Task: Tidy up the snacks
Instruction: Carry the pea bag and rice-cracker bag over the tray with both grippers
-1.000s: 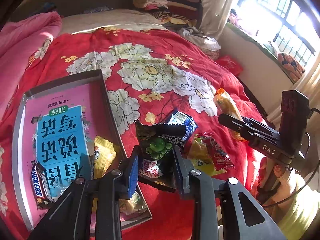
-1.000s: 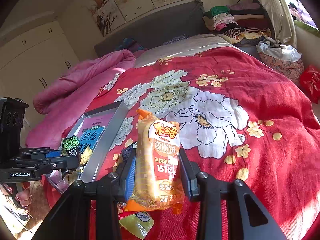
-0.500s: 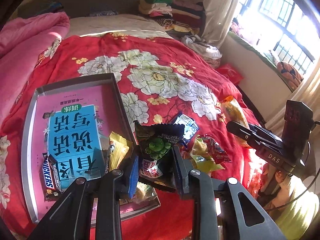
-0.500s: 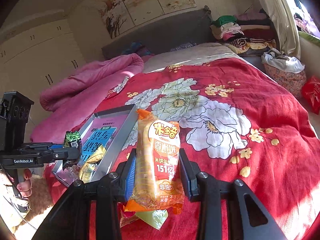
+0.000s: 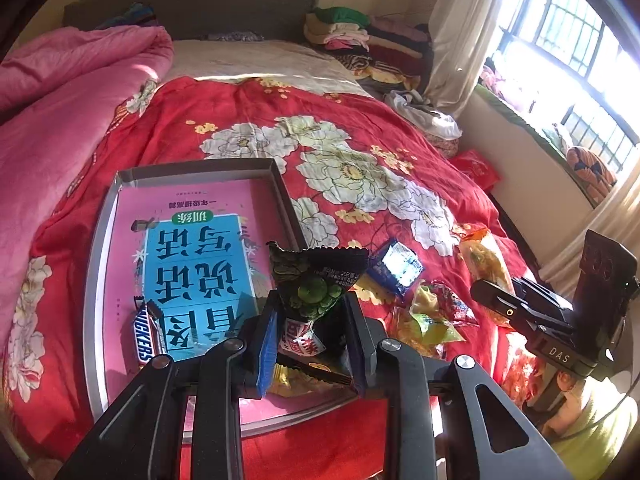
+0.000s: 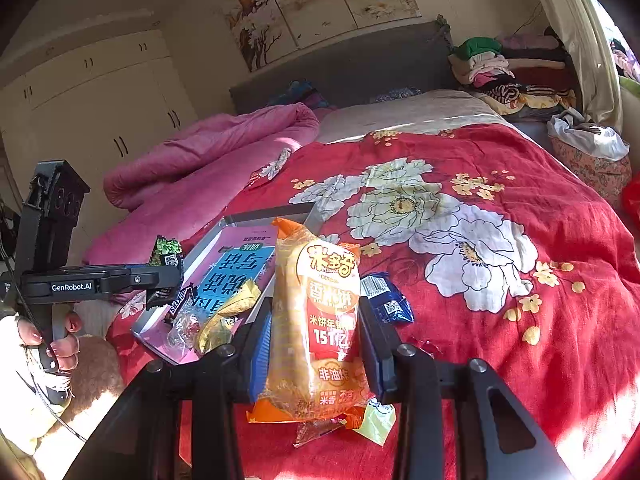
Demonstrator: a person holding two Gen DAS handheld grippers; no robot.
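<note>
My left gripper (image 5: 311, 334) is clamped tight on a dark pea packet (image 5: 318, 280), pinched low on its body so the crimped top stands free above the pads. It hangs over the near right corner of the grey tray (image 5: 96, 264), where a Snickers bar (image 5: 145, 336) and a yellow sweet (image 6: 236, 304) already lie on the pink and blue card lining it. My right gripper (image 6: 316, 350) grips the orange rice-cracker bag (image 6: 320, 320) across its middle, jaws partly apart around the bag's width, and it is out over the red floral quilt (image 6: 500, 320), to the right of the tray.

To do this well, I judge I should carry the pea packet in over the open blue stretch, lower it close to the card and only then let go, so it does not slide off the rim. The long bag should follow, laid flat along the tray's length. Beyond my fingers a blue packet (image 5: 396, 270) and a few loose wrappers (image 5: 436, 316) wait on the quilt for later trips
</note>
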